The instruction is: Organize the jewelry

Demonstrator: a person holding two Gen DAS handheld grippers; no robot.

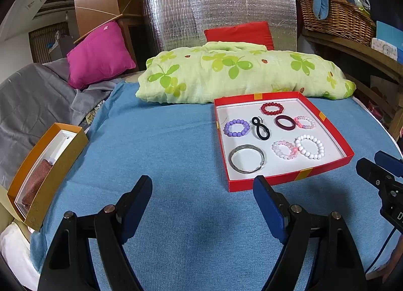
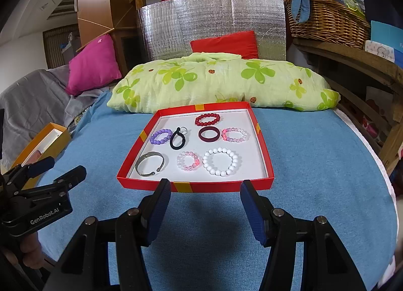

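Both jaws apart, bracelets in red tray (image 2: 194, 186)

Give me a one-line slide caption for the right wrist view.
Open right tongs hover before a red tray of seven bracelets and a black loop on a blue cloth.

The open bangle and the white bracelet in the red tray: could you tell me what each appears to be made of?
Open bangle: probably metal, grey with a dull sheen, rigid band with a gap. White bracelet: round opaque glossy beads, plastic or stone, cannot tell which.
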